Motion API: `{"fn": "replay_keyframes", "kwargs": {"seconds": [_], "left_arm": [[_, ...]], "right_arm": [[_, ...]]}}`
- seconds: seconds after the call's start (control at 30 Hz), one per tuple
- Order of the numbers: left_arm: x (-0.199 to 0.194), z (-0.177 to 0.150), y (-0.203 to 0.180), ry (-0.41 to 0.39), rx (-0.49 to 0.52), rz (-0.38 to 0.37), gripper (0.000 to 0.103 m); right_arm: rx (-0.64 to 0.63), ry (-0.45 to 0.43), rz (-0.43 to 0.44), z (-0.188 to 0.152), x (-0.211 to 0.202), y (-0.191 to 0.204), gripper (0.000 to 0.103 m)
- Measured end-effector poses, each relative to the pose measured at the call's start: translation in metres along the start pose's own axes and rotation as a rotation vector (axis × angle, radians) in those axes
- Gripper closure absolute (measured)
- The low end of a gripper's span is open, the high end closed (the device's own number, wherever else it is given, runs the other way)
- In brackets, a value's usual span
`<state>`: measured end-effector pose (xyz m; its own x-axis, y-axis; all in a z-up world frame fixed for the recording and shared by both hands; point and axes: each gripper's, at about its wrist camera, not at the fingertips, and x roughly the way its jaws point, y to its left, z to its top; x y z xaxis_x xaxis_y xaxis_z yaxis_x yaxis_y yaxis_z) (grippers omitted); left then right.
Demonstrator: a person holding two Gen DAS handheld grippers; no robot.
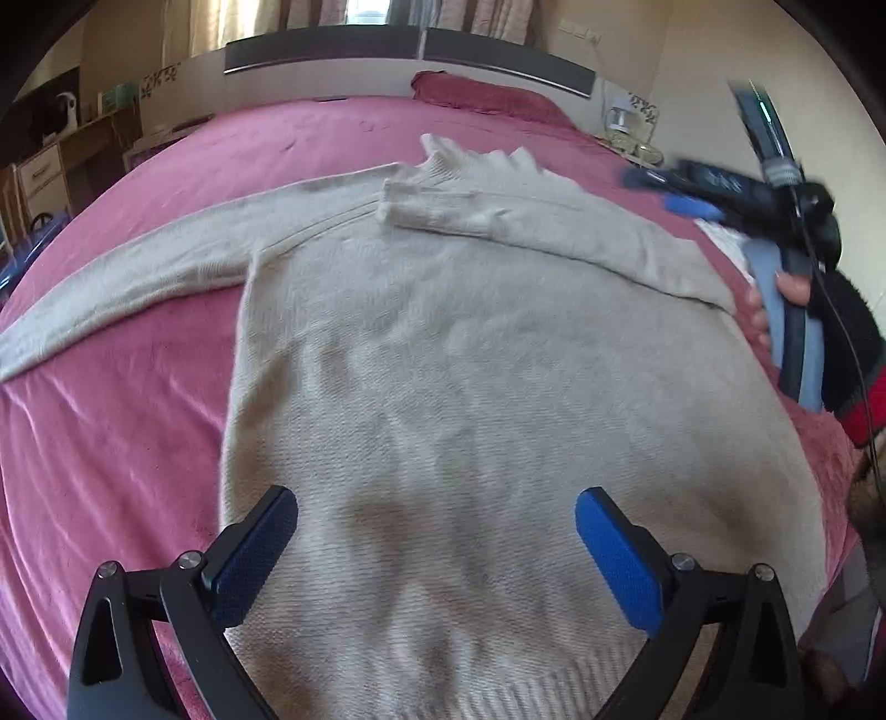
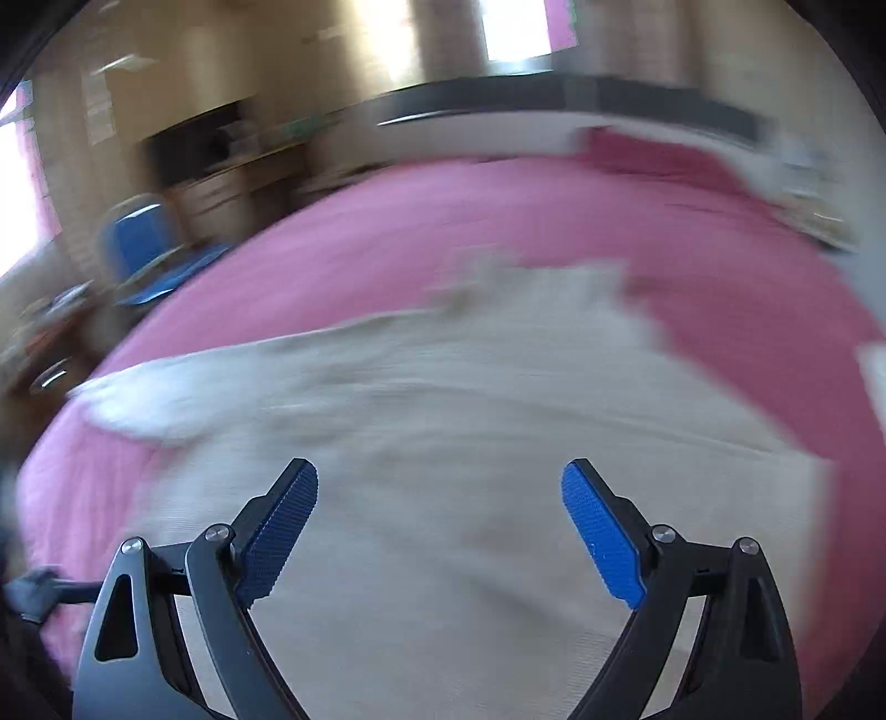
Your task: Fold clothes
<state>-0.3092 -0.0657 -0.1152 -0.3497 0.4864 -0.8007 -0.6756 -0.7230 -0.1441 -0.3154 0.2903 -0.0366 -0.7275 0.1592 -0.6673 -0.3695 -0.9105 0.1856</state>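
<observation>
A beige knit sweater (image 1: 443, 360) lies flat on the pink bedspread (image 1: 111, 432). Its right sleeve (image 1: 498, 216) is folded across the chest near the collar. The left sleeve (image 1: 122, 277) stretches out to the left. My left gripper (image 1: 436, 531) hovers open over the hem, holding nothing. In the left wrist view my right gripper (image 1: 675, 191) sits at the sweater's right shoulder, held by a hand (image 1: 775, 299); its blue fingertips are blurred. The right wrist view is motion-blurred; there my right gripper (image 2: 440, 520) is open above the sweater (image 2: 443, 471), empty.
A dark red pillow (image 1: 487, 97) and a headboard (image 1: 410, 50) lie at the far end of the bed. A bedside stand with small items (image 1: 631, 127) is at the right. Wooden drawers (image 1: 44, 171) and a blue chair (image 2: 149, 249) stand to the left.
</observation>
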Motion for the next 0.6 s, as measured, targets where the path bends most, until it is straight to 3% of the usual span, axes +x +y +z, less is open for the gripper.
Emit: {"fn": "replay_keyframes", "kwargs": {"seconds": [0.13, 0.23, 0.27, 0.3, 0.4, 0.53, 0.6], "left_arm": [[0.013, -0.005, -0.009, 0.03, -0.002, -0.021, 0.0], [0.026, -0.014, -0.016, 0.069, 0.027, 0.0, 0.0], [0.03, -0.017, -0.019, 0.081, 0.045, 0.013, 0.0], [0.033, -0.019, -0.022, 0.081, 0.077, 0.032, 0.0], [0.028, -0.019, -0.024, 0.083, 0.083, 0.04, 0.0], [-0.001, -0.016, -0.032, 0.029, 0.078, 0.043, 0.0], [-0.003, -0.023, -0.04, 0.057, 0.097, 0.027, 0.0]], "right_arm": [[0.184, 0.009, -0.124, -0.002, -0.02, -0.098, 0.011], [0.237, 0.145, -0.172, -0.005, 0.017, -0.144, 0.01], [0.225, 0.204, -0.167, -0.005, 0.033, -0.148, 0.005], [0.188, 0.238, -0.168, -0.003, 0.042, -0.145, 0.0], [0.115, 0.292, -0.135, 0.002, 0.039, -0.132, 0.0], [0.044, 0.178, -0.03, -0.011, -0.055, -0.093, 0.0], [-0.024, 0.189, 0.006, -0.052, -0.101, -0.065, 0.0]]}}
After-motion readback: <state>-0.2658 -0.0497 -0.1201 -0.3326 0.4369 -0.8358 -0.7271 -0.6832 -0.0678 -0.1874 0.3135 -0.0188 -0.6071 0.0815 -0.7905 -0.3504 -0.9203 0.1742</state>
